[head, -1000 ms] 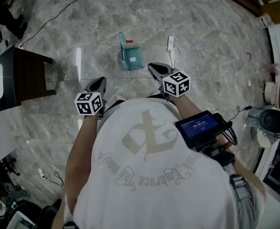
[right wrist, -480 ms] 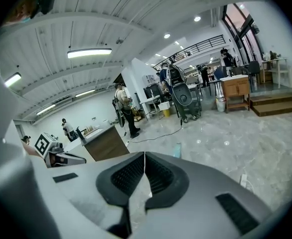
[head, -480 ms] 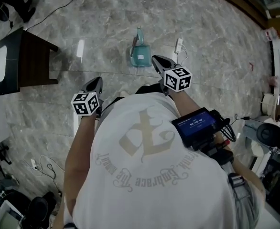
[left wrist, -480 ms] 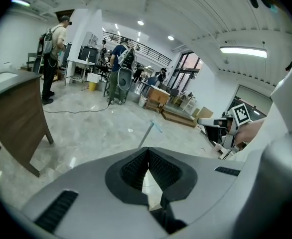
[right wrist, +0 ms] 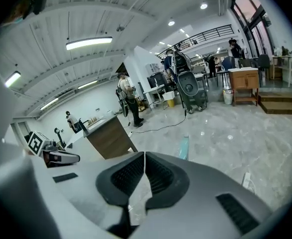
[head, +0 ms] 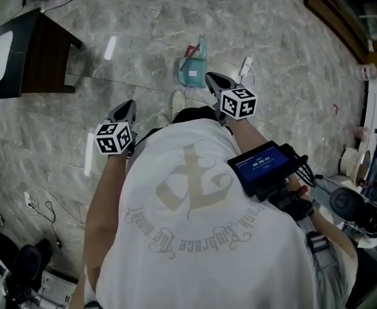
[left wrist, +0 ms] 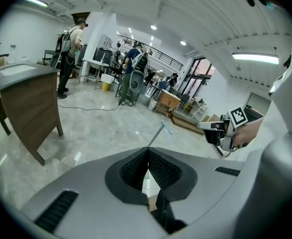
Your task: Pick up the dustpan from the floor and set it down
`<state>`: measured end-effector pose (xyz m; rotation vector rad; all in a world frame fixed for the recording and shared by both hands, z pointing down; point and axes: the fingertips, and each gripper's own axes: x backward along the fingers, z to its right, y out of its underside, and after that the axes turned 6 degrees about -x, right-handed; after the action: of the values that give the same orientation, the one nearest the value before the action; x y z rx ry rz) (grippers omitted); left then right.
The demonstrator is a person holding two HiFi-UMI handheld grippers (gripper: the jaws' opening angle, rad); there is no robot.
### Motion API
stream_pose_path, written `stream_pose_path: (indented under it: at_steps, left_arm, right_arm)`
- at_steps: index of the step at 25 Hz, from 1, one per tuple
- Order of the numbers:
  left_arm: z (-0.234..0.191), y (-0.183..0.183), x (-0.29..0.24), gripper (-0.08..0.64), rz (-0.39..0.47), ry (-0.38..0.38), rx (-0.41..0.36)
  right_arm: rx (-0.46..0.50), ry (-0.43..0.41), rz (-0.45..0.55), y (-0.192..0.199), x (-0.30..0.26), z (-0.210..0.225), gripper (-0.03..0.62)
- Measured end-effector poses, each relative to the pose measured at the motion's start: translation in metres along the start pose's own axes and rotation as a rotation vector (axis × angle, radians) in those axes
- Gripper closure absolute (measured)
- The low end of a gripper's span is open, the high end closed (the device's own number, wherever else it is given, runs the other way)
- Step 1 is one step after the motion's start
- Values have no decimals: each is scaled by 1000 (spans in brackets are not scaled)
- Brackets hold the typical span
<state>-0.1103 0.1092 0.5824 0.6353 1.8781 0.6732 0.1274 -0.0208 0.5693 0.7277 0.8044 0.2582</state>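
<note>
Just ahead, the teal dustpan (head: 190,74) lies on the floor (head: 272,56), contents indiscernible.

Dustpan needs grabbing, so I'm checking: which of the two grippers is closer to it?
The right gripper, right beside the teal dustpan; the left gripper is clearly farther off.

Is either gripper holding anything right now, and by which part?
Nothing is held. Left gripper and right gripper have jaws shut and empty; the dustpan sits untouched on the floor ahead.
</note>
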Motion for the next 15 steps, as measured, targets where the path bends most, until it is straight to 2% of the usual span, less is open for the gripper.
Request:
stream_pose_path:
  at_steps: [7, 11, 15]
  left_arm:
    - [-9, -12, -16, 548, -11, -17, 29]
    - [-25, -33, -52, 548, -54, -21, 37]
    - [-34, -43, -57, 548, -79, -41, 37]
  right_arm:
    - [-39, 16, -20, -19, -29, 25, 574]
    - [-114, 38, -55, -29, -73, 63, 574]
    - [-124, 71, -79, -33, -93, 78, 567]
